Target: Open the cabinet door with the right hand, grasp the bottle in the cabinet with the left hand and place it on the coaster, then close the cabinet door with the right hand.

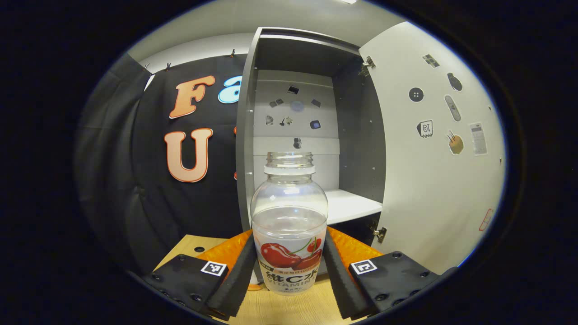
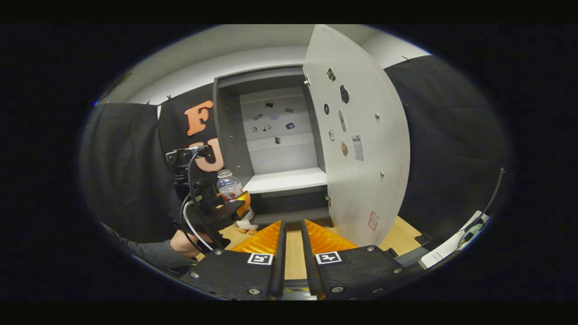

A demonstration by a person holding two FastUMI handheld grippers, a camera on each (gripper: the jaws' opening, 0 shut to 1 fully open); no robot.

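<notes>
A clear, capless bottle with a cherry label stands upright between the fingers of my left gripper, which is shut on its lower half. It is held outside the grey cabinet, in front of its left wall. The white door stands wide open on the right. In the right gripper view the bottle hangs above a small white and orange thing on the table; whether that is the coaster I cannot tell. My right gripper is back from the cabinet, left of the door, fingers shut to a thin slit with nothing between.
The cabinet's white shelf is bare. A sleeved hand holds the left gripper, with cables. A white device with a cord lies at the right edge of the wooden table. Stickers dot the door's inside.
</notes>
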